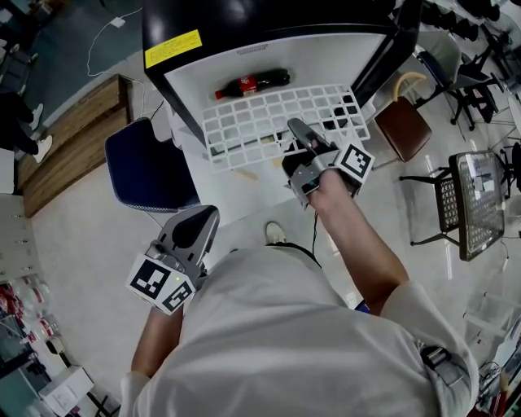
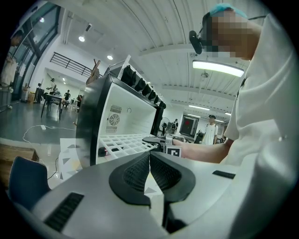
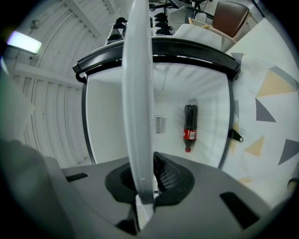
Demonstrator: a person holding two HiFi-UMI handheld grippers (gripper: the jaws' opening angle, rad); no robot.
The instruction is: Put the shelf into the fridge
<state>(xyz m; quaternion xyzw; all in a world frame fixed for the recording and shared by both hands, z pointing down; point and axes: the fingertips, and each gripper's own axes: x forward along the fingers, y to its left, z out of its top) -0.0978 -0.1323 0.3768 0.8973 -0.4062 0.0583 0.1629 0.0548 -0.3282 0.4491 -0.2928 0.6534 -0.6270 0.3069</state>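
The white grid shelf [image 1: 269, 122] lies level, partway into the open fridge [image 1: 244, 24], a black box with a white inside. My right gripper [image 1: 299, 134] is shut on the shelf's near edge. In the right gripper view the shelf [image 3: 138, 93] shows edge-on as a white bar between the pads [image 3: 163, 175]. A cola bottle [image 1: 252, 83] lies on the fridge floor under the shelf. My left gripper [image 1: 199, 224] hangs low at the left, well clear of the fridge, jaws shut on nothing. From it I see the shelf [image 2: 126, 142] and the right gripper [image 2: 161, 140].
A dark blue chair [image 1: 146, 167] stands just left of the fridge and a brown chair [image 1: 403, 126] at its right. A black mesh chair [image 1: 472, 204] is further right. A wooden platform [image 1: 77, 138] lies at the far left. A person [image 2: 211, 130] stands in the background.
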